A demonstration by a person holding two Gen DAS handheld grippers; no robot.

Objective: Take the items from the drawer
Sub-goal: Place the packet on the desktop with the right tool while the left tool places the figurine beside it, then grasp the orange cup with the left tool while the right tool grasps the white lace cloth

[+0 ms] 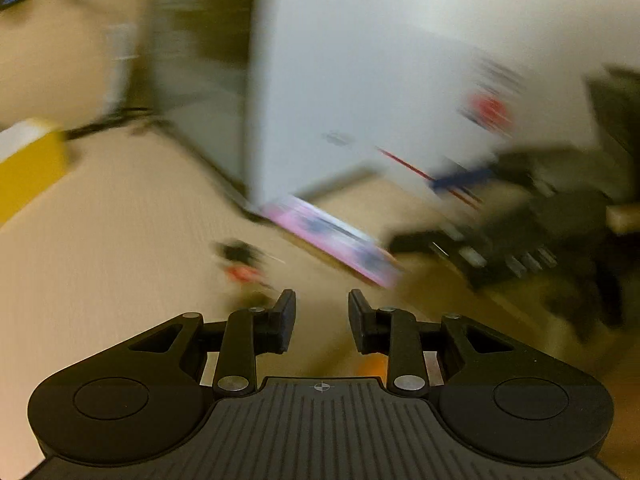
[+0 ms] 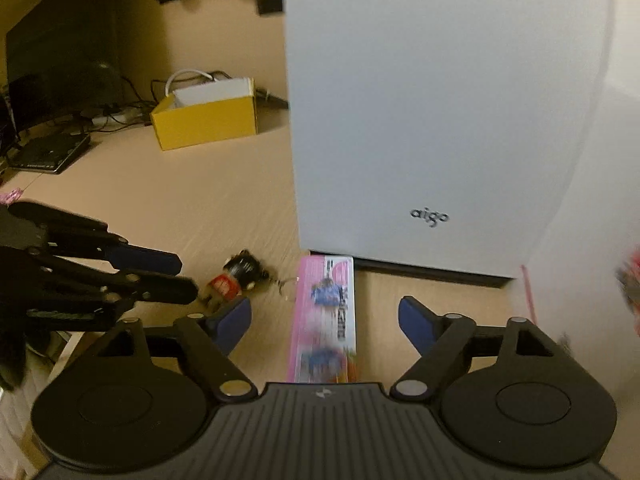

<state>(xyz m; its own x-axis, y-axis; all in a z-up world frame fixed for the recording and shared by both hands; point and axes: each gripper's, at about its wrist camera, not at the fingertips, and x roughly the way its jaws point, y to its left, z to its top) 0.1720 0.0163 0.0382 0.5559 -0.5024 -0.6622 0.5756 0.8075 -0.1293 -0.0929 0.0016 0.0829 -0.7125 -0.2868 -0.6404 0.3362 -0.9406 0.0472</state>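
A long pink box (image 2: 325,316) lies flat on the wooden desk, one end against the foot of a white tower case (image 2: 420,120). My right gripper (image 2: 326,314) hovers over it, open, its blue pads wide on either side and nothing held. A small dark keychain toy with a red label (image 2: 234,278) lies just left of the box. My left gripper (image 2: 188,276) reaches in from the left, near the toy. The left wrist view is motion-blurred: my left gripper (image 1: 322,318) is open and empty, with the toy (image 1: 240,266) and pink box (image 1: 332,240) ahead. No drawer is clearly visible.
A yellow open box (image 2: 204,120) sits farther back on the desk, with cables, a dark monitor (image 2: 60,40) and a flat black device (image 2: 48,152) to the left. The white case blocks the right half. A blurred red object (image 2: 628,280) shows at the right edge.
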